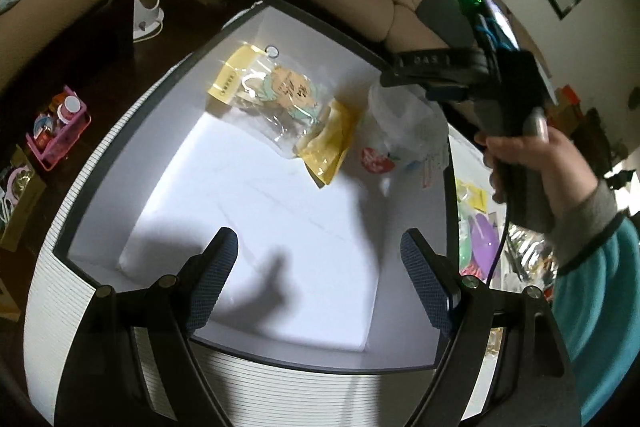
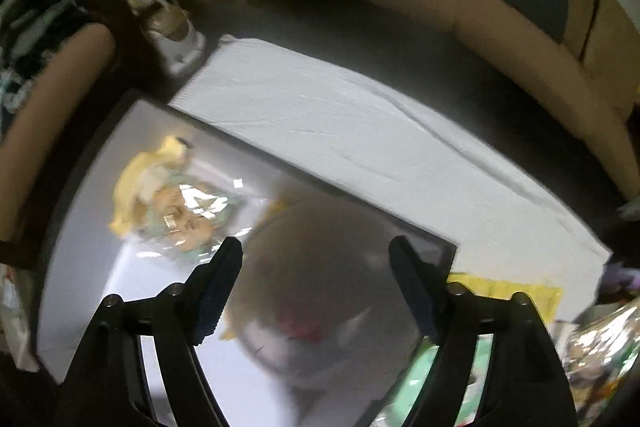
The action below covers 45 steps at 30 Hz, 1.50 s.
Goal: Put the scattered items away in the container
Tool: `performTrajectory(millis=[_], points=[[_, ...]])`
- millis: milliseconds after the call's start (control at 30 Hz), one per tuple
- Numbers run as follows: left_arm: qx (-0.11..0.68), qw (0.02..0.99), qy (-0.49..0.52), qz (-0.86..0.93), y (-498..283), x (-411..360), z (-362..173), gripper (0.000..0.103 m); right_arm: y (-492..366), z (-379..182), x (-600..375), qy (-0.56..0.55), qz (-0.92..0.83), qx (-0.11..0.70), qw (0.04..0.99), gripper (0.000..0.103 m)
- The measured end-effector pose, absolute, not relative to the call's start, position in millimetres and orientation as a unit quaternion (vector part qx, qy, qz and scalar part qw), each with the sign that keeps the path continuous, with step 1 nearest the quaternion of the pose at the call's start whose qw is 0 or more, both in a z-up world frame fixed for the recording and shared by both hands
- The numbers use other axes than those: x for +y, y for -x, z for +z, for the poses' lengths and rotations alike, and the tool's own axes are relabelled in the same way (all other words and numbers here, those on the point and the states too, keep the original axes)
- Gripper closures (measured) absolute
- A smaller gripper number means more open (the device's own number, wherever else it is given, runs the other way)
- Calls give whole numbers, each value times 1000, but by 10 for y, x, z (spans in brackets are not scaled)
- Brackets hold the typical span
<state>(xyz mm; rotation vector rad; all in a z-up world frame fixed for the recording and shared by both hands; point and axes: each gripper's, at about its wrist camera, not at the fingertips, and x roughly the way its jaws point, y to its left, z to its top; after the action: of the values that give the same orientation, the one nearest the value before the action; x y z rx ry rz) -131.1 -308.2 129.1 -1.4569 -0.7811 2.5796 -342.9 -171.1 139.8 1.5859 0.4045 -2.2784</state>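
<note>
- The white box, black-rimmed, holds two packets in its far half: a clear cartoon packet overlapping a yellow packet to its right.
- A clear plastic bag with a red print hangs over the box's right side below the right gripper; from the right wrist view its fingers are spread wide, the bag a blur between them.
- The left gripper hovers over the near edge, wide open and empty.

The room is dim; hard light glares off the white box, casting sharp shadows; right-wrist view smears, fisheye edges curve.
</note>
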Motion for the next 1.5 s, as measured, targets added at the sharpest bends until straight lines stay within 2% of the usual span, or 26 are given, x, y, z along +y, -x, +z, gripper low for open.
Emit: performTrajectory(millis=[100, 200, 233, 333, 433, 667, 867, 1100, 1167, 1233, 1500], points=[[-260, 43, 471, 842, 1320, -3083, 1302, 21, 3428, 1357, -1690, -566, -796, 129, 172, 15], [-263, 42, 466, 843, 1326, -3086, 1317, 21, 3243, 1287, -1781, -567, -785, 168, 187, 2], [-263, 41, 467, 843, 1329, -3081, 1313, 21, 3194, 1272, -1793, -563, -784, 175, 193, 0], [-259, 38, 473, 841, 1328, -3061, 1292, 21, 3218, 1319, -1700, -565, -790, 133, 200, 1], [-258, 41, 466, 845, 1320, -3075, 1307, 21, 3237, 1534, -1553, -560, -793, 57, 235, 10], [-291, 28, 455, 841, 1262, -3328, 1286, 21, 2726, 1902, -1776, -513, -799, 105, 295, 8], [-309, 36, 434, 846, 1162, -3478, 1363, 20, 2319, 1901, -1939, -515, -779, 82, 349, 8], [-265, 23, 457, 849, 1208, -3365, 1312, 14, 2149, 1784, -1832, -508, -793, 86, 326, 8], [-243, 16, 461, 853, 1222, -3318, 1315, 6, 2077, 1764, -1710, -502, -802, 75, 317, 8], [-204, -7, 460, 864, 1225, -3242, 1337, 3, 1977, 1732, -1621, -495, -809, 69, 308, 8], [-112, -44, 451, 884, 1196, -3051, 1414, 0, 1537, 1671, -1335, -468, -826, 43, 311, 0]])
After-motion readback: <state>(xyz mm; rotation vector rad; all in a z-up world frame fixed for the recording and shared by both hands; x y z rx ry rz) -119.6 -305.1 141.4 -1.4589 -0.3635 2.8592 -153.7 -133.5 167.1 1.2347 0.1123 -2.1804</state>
